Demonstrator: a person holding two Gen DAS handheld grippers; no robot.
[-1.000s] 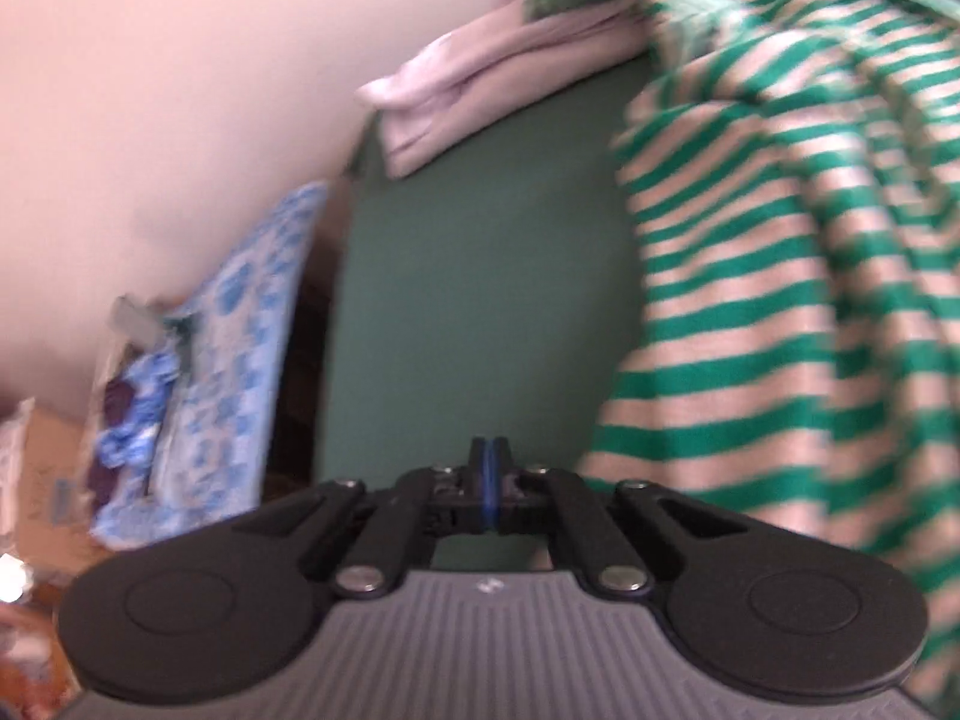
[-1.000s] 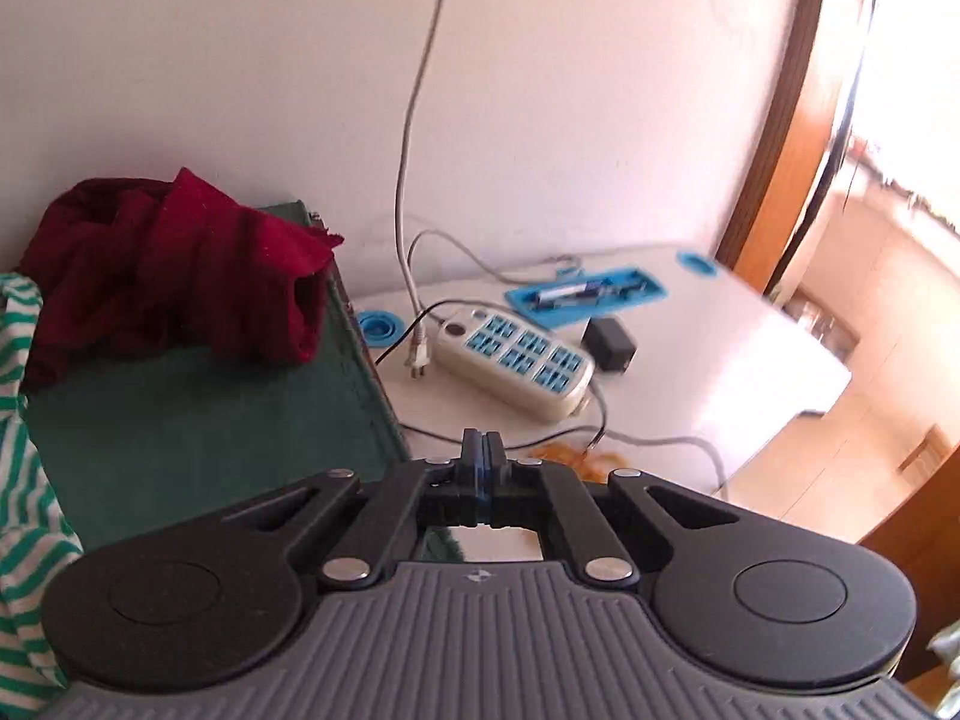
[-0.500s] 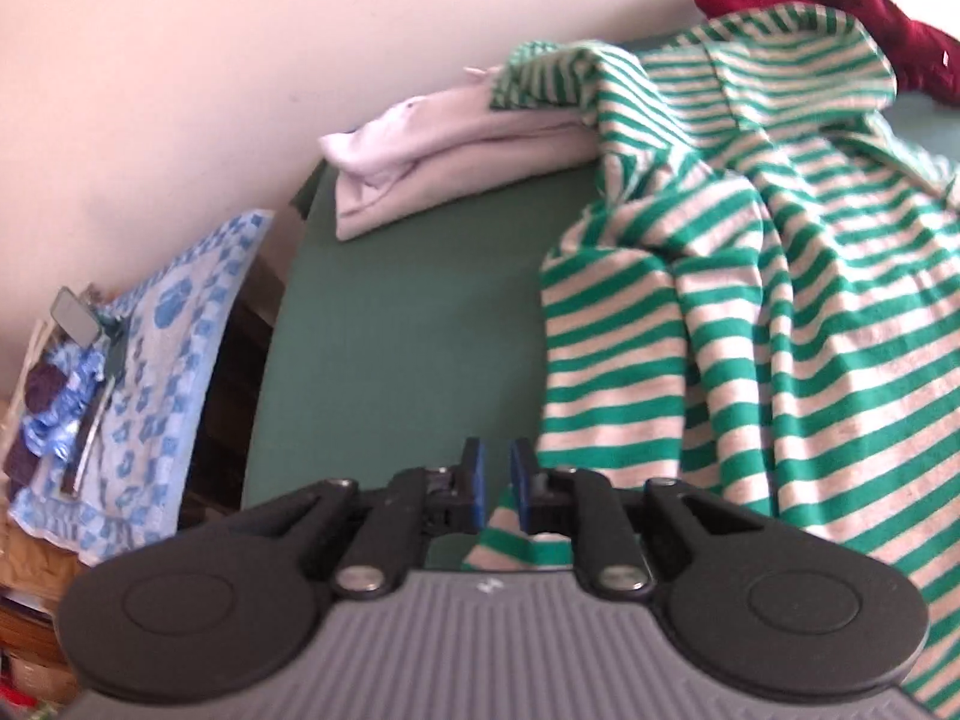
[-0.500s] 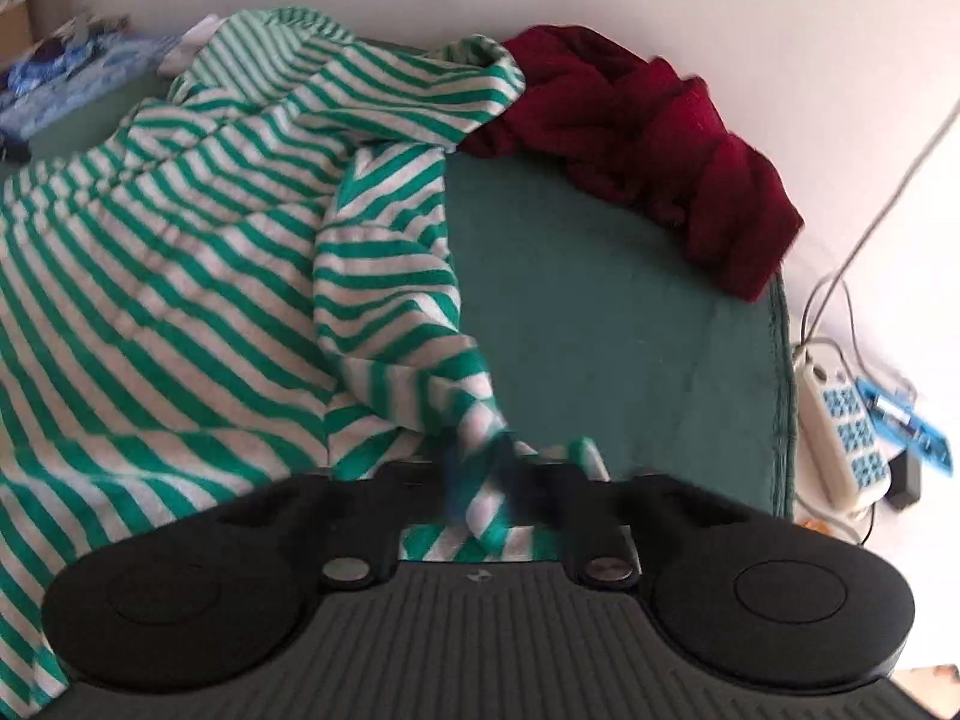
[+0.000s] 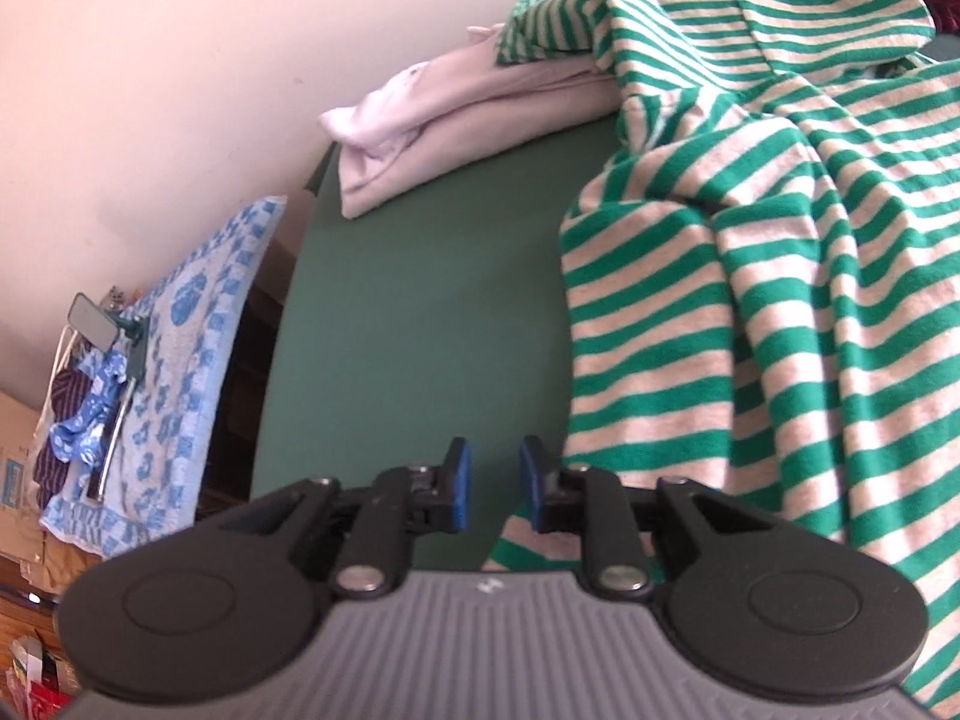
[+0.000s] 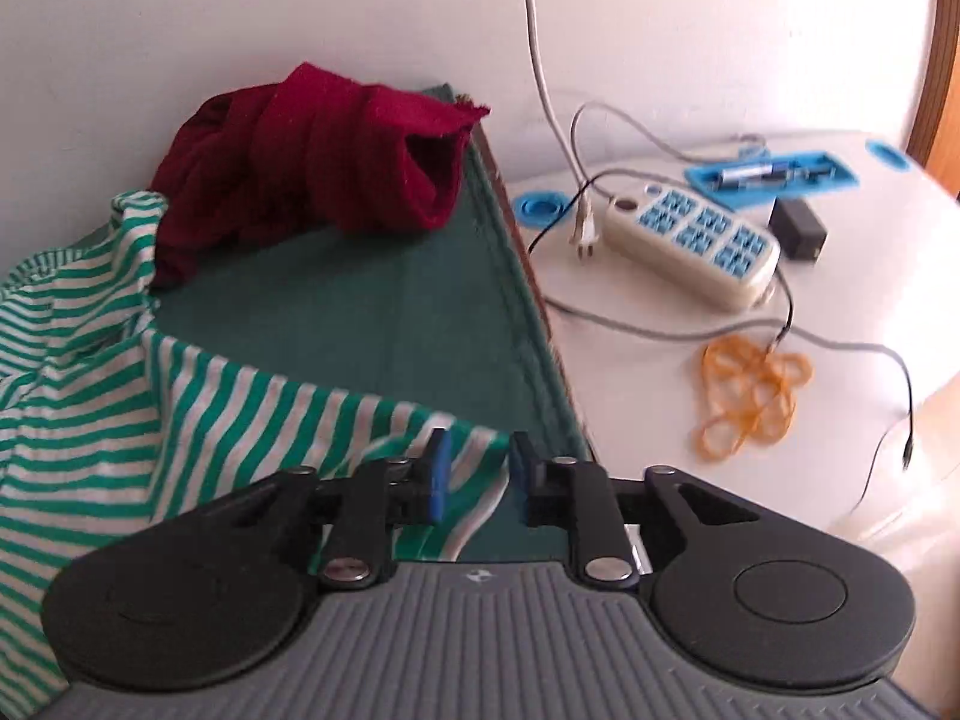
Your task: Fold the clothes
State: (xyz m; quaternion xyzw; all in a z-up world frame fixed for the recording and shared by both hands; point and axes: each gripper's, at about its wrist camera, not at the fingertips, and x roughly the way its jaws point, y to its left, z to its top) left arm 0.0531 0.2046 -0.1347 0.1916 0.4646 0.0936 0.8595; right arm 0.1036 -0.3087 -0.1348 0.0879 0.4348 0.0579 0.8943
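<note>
With both claws opening, the left claw (image 5: 492, 483) empty and the right claw (image 6: 474, 474) loose over a hem of the striped shirt (image 5: 780, 300) on the green tabletop (image 5: 420, 300), spread it flat before folding.

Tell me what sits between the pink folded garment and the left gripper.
Only bare green cloth, seen in the left wrist view. The pink folded garment lies at its far edge; the striped shirt stays to the right of the left gripper, whose jaws are opening.
</note>
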